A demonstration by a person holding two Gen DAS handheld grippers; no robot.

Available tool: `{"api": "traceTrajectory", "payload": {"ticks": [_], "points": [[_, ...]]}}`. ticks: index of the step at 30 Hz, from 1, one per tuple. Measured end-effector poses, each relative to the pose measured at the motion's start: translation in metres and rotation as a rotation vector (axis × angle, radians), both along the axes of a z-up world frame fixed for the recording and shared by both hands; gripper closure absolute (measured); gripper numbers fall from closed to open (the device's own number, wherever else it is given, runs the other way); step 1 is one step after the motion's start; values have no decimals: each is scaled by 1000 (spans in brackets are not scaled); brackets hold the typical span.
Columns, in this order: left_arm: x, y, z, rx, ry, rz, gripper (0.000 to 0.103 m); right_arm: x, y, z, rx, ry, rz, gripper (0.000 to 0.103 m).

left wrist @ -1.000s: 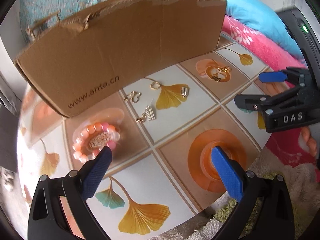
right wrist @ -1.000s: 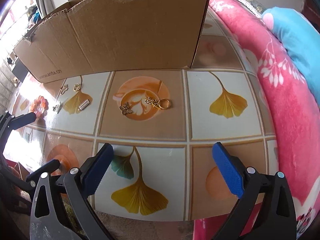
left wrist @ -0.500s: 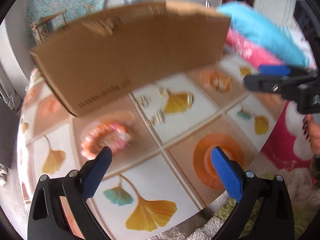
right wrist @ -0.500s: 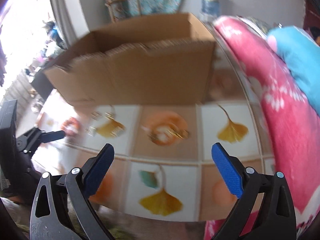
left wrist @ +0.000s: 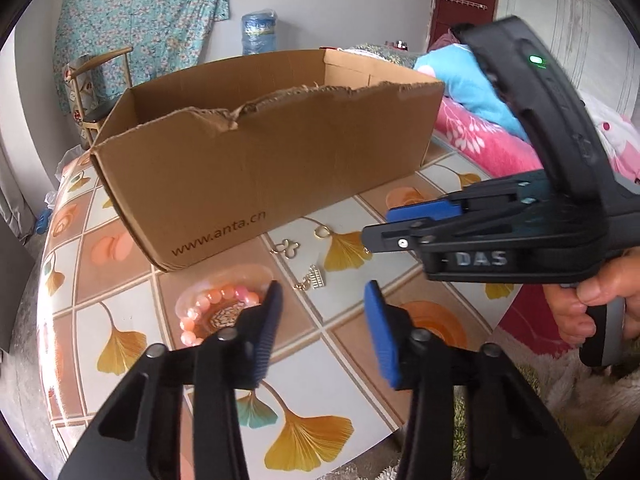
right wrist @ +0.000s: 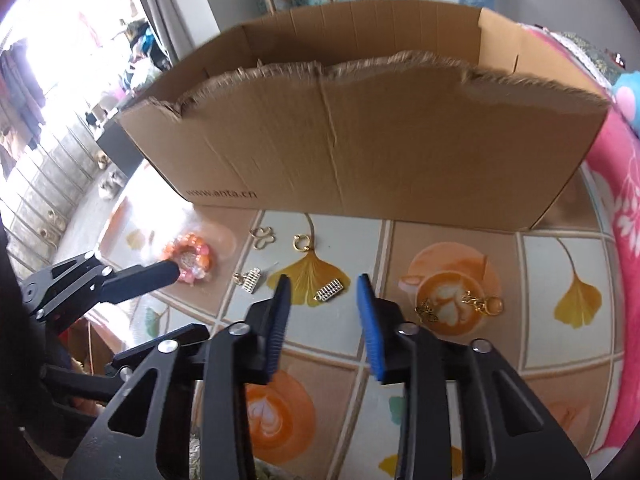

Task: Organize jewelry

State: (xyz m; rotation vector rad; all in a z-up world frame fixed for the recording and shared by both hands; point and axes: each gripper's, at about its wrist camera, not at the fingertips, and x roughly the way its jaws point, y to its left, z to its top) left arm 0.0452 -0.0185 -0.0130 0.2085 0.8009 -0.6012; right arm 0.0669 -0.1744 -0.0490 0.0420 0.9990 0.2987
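Jewelry lies on the patterned tabletop in front of an open cardboard box (left wrist: 272, 160) (right wrist: 380, 140). A pink and orange bead bracelet (left wrist: 216, 312) (right wrist: 192, 260) lies at the left. A gold clover charm (left wrist: 288, 247) (right wrist: 262, 237), a gold ring (right wrist: 301, 242), two silver comb-shaped earrings (right wrist: 250, 279) (right wrist: 330, 290), a butterfly charm (right wrist: 426, 312) and a gold chain (right wrist: 482, 303) lie to its right. My left gripper (left wrist: 320, 332) is open and empty above the table near the bracelet. My right gripper (right wrist: 320, 312) is open and empty above one comb earring.
A pink flowered blanket (right wrist: 616, 240) and a blue pillow (left wrist: 468, 84) lie to the right of the table. A chair (left wrist: 96, 92) and a water bottle (left wrist: 258, 34) stand behind the box. A shaggy rug (left wrist: 560, 420) is below the table's near edge.
Both grippers have pulled up and back, so the box's open top now shows. Both pairs of jaws have narrowed from wide open to about half open. The jewelry has not moved.
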Motion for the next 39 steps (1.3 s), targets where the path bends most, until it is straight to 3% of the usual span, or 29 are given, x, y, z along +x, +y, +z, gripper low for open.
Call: {"api": "traceTrajectory", "payload": {"ticks": [8, 14, 21, 29, 34, 39], "points": [[6, -1, -8, -2, 36, -18, 78, 8, 13, -8, -59, 9, 32, 91], [11, -3, -11, -6, 51, -25, 79, 2, 11, -9, -93, 4, 48, 100], [29, -11, -19, -7, 88, -21, 79, -6, -7, -12, -53, 17, 22, 100], [41, -24, -25, 42, 84, -28, 79, -11, -30, -5, -19, 15, 16, 100], [45, -25, -25, 63, 79, -5, 96, -11, -37, -7, 2, 11, 18, 100], [43, -23, -24, 68, 78, -5, 101, -12, -36, -8, 10, 6, 22, 100]]}}
